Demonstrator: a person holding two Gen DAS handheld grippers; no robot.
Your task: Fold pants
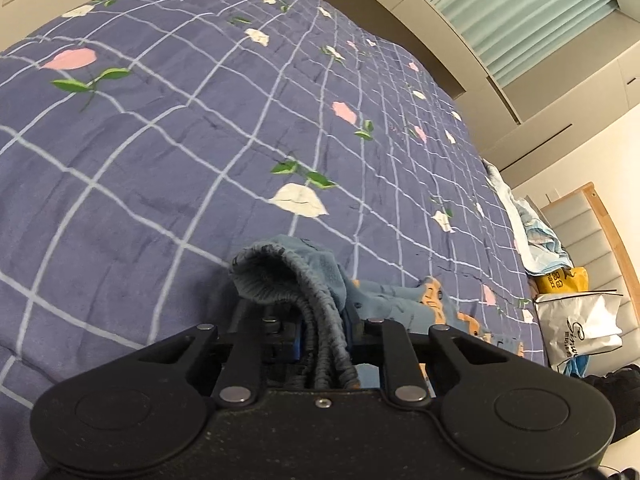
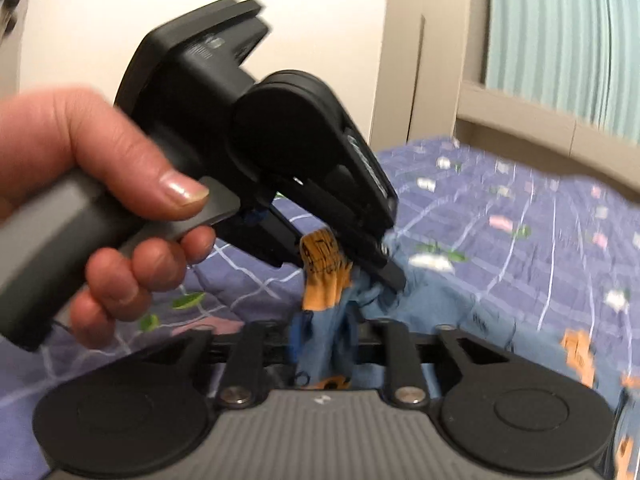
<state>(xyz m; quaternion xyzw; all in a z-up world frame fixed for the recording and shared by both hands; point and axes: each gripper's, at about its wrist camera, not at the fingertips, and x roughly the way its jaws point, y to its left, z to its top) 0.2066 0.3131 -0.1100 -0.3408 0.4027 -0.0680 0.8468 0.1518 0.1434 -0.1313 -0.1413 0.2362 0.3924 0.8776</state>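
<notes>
left gripper (image 1: 324, 344) pinches the blue pants' (image 1: 400, 300) elastic waistband (image 1: 276, 276); right gripper (image 2: 324, 344) grips bunched cloth beside it, over the bedspread (image 1: 160, 140); gathering step; next, probably spread the waistband flat.

The blue pants (image 1: 304, 292) with orange print are lying bunched on the bed, their ribbed elastic waistband lifting up at 6 o'clock, legs trailing toward 4 o'clock.
</notes>
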